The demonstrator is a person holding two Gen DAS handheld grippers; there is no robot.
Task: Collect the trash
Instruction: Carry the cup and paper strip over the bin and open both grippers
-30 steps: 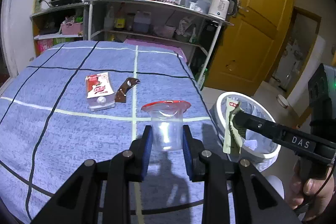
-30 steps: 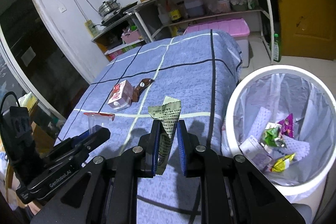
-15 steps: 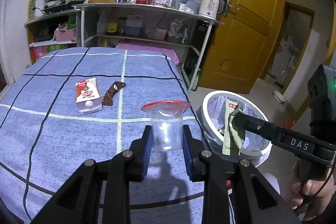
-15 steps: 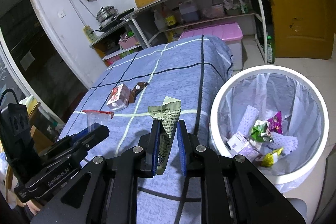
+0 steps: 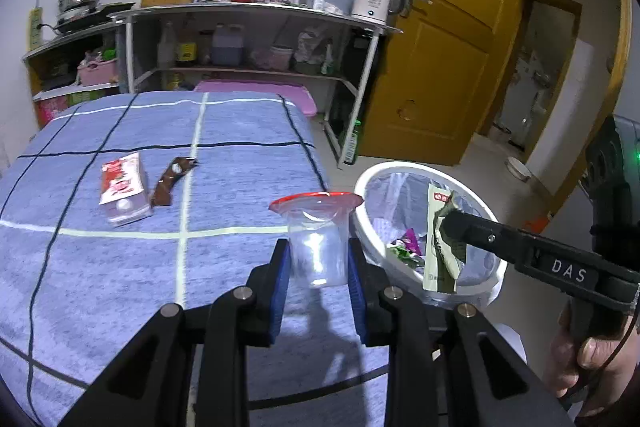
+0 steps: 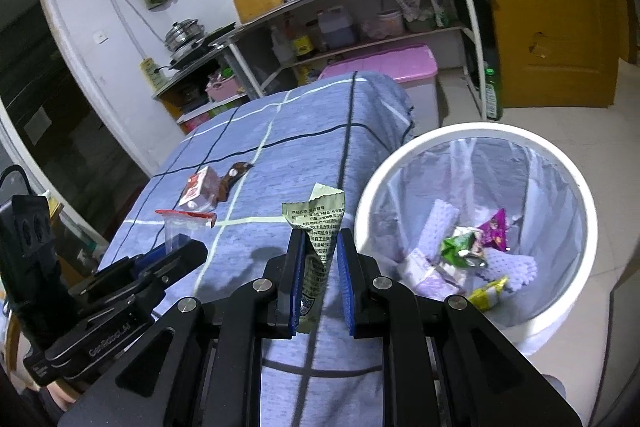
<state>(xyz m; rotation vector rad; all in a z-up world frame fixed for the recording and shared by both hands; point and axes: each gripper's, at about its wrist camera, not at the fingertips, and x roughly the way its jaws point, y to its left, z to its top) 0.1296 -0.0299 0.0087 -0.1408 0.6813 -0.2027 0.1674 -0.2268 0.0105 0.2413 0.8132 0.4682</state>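
On the blue checked tablecloth (image 5: 100,267), a red-and-white carton (image 5: 122,189) is seen lying flat, with a brown wrapper (image 5: 170,181) just beside it on its right. Further right, a clear plastic cup with a red rim (image 5: 318,239) is clamped upright between the pads of the left gripper (image 5: 318,291), above the table's edge. To the right, a white trash bin (image 6: 472,227) lined with a bag and holding colourful wrappers is seen on the floor beside the table. A green-and-white sachet (image 6: 318,247) is pinched in the right gripper (image 6: 318,283), near the bin's rim.
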